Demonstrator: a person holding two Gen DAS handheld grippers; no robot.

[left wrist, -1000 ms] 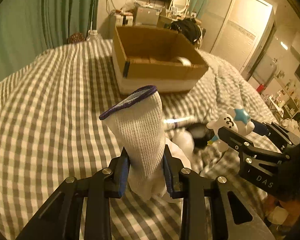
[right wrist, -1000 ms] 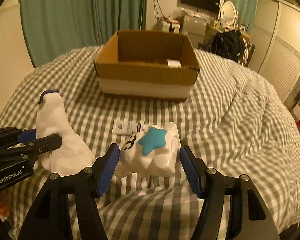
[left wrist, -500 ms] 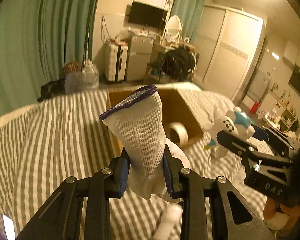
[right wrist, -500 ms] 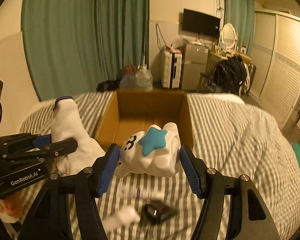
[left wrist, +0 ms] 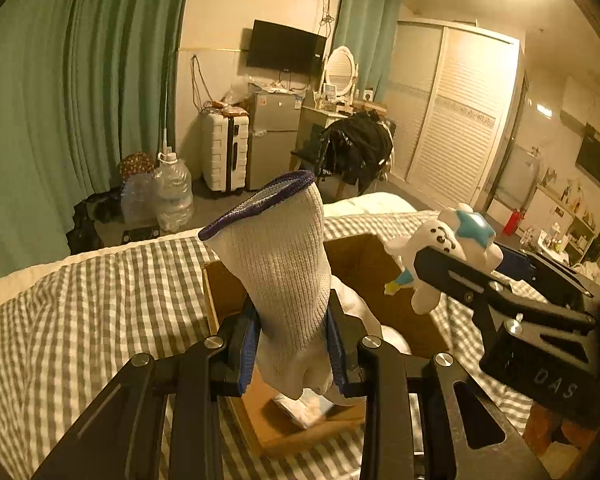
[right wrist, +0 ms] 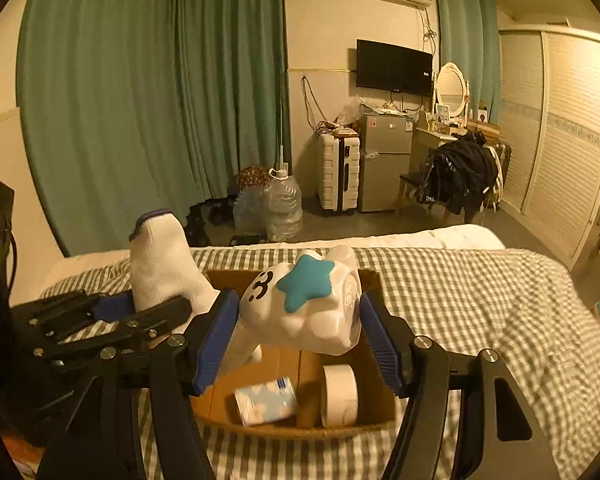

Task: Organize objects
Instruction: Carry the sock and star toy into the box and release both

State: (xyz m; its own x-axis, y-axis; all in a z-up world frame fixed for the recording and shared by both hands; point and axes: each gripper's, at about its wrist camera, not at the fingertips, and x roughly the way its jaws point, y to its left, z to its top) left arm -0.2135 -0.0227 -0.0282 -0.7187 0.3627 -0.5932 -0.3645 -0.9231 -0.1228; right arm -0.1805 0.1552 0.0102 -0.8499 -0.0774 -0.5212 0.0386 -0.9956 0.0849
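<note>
My left gripper [left wrist: 292,344] is shut on a white knit sock [left wrist: 284,264] with a dark blue cuff, held over the open cardboard box [left wrist: 220,292]. My right gripper [right wrist: 300,336] is shut on a white toy figure [right wrist: 300,312] with a teal star, also over the box [right wrist: 372,280]. Each gripper shows in the other's view: the toy [left wrist: 440,248] at right, the sock [right wrist: 160,256] at left. Inside the box lie a roll of white tape [right wrist: 340,394] and a pack of tissues [right wrist: 266,400].
The box sits on a bed with a grey checked cover [right wrist: 480,300]. Beyond the bed are green curtains [right wrist: 140,100], water jugs [right wrist: 284,204], a white suitcase [right wrist: 338,168], a small fridge [right wrist: 384,160] and a chair with dark clothes [right wrist: 456,176].
Both grippers rose from the bed and moved forward with the sock and the toy, and now hang over the open box. The items left on the bed have dropped out of view.
</note>
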